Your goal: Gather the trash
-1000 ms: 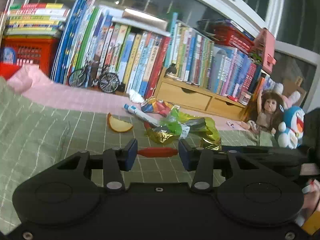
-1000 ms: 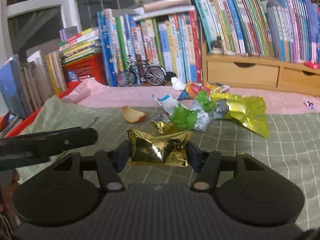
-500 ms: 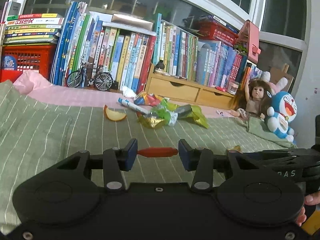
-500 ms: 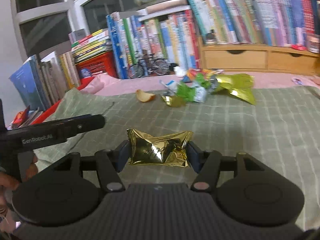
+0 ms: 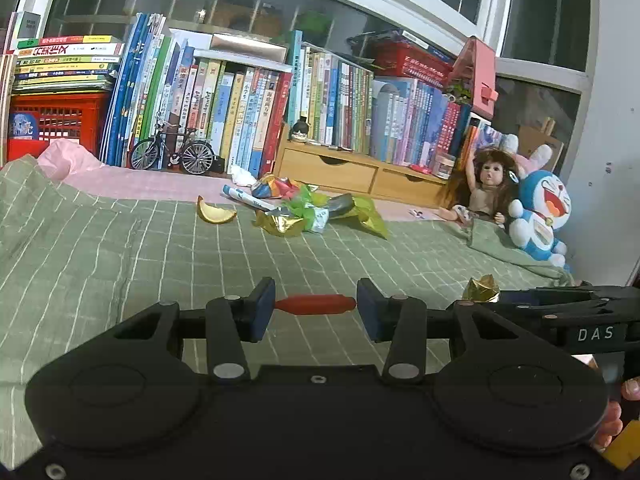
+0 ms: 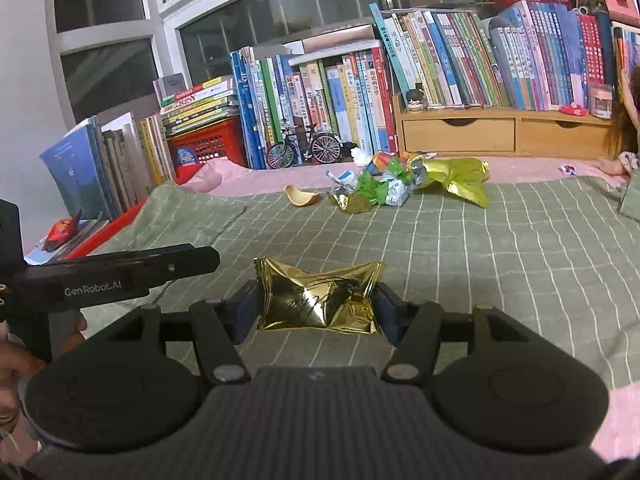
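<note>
now | gold wrapper [image 6: 318, 300]: crinkled, shiny foil | pinched in right tool [image 6: 316, 310]

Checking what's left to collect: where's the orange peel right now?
The peel lies on the green checked blanket, just left of the wrapper pile in both wrist views, in front of the toy bike, well beyond both claws.

Bed [image 5: 120, 264] spread with green checked cover, pink sheet [image 5: 152, 184] beyond at 12 o'clock. On cover toward 12: pile of crumpled wrappers [image 5: 308, 210], green, gold and silver; curved yellow peel [image 5: 214, 212] just beside at 9. On pink sheet: white-blue tube [image 5: 246, 198], model bicycle [image 5: 172, 152]. At 2 o'clock: doll [image 5: 486, 188], blue plush [image 5: 540, 216].
</note>
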{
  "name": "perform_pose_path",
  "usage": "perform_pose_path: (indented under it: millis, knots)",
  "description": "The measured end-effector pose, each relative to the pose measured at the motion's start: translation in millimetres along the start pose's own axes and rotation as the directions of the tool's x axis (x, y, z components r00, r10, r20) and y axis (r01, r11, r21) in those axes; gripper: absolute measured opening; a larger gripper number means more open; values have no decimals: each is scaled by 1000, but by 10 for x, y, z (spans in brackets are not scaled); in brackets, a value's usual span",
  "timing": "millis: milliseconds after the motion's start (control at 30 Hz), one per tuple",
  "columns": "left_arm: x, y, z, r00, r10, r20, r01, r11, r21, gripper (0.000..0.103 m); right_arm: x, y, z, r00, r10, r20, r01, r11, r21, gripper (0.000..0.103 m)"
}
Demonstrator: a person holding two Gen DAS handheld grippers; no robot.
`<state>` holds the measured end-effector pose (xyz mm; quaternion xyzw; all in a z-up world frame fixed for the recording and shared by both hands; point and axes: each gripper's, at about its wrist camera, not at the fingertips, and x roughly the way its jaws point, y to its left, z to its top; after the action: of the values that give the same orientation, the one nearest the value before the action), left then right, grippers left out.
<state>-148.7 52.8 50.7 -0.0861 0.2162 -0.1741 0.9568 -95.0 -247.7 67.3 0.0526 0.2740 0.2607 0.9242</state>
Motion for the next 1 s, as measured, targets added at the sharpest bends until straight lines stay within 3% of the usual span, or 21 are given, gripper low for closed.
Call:
perform_pose_path:
  millis: [533, 1000]
  knots:
    - [-833, -385, -299, 1000, -10, 16, 9, 999, 50, 43, -668, 306, -390, 1000, -12, 15, 13, 999, -46, 66]
    - [-1214, -654, -861, 998, -46, -52, 49, 997, 57, 43, -1001, 595, -925, 998, 13, -54, -17, 997, -77, 66]
